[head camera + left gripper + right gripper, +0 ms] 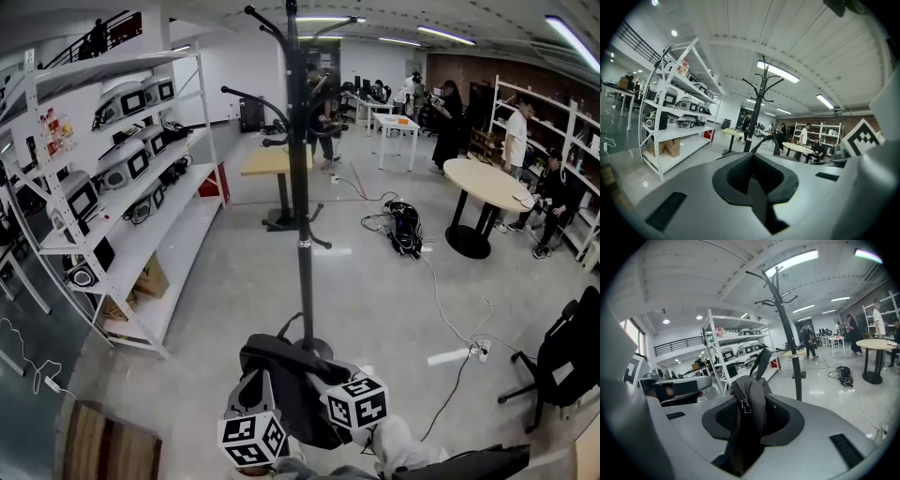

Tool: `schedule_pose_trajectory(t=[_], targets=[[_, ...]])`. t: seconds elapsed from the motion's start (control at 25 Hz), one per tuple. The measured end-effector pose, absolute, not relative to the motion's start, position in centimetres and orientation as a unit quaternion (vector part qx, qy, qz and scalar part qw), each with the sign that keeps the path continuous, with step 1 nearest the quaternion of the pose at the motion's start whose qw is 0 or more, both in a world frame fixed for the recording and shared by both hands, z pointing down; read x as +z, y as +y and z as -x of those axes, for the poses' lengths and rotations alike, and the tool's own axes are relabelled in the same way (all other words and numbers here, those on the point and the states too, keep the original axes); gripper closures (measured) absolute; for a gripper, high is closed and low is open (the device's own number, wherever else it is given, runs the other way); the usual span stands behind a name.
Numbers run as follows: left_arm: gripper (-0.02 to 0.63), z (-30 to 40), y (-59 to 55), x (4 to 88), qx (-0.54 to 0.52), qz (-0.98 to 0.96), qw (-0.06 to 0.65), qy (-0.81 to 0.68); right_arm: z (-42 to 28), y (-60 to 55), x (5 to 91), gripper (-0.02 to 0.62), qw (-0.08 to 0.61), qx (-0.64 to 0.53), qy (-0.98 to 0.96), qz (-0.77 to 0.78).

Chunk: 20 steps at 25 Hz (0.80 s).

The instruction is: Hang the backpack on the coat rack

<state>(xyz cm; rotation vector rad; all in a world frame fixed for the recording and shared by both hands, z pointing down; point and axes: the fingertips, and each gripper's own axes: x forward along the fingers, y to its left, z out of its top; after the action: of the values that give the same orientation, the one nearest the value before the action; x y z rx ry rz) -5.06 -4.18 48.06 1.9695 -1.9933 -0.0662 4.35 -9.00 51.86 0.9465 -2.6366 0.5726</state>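
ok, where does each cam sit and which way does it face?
Head view: on the person's head, facing forward-down at the coat rack; left gripper, right gripper and backpack at bottom.
Left gripper view: on the left gripper, along its jaws toward coat rack and shelving.
Right gripper view: on the right gripper, facing likewise; backpack between its jaws.
All three share the coat rack.

The head camera looked forward and steeply down, with the coat rack [300,178] close ahead. Each gripper camera rode low behind its jaws, facing the rack: the left gripper [753,169] from the shelving [141,220] side, the right gripper [753,420] with the backpack [751,394] filling its foreground. All three shared the rack, shelving and round table [483,183].
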Motion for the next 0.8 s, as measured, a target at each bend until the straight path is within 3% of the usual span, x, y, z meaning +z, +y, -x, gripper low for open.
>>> schedule_pose_trajectory(t=[0.8], targets=[[0.603, 10.0, -12.5, 48.2, -0.028, -0.707, 0.171, -0.686, 0.4, -16.8, 52.3, 0.479, 0.152, 0.195, -0.906, -0.343]])
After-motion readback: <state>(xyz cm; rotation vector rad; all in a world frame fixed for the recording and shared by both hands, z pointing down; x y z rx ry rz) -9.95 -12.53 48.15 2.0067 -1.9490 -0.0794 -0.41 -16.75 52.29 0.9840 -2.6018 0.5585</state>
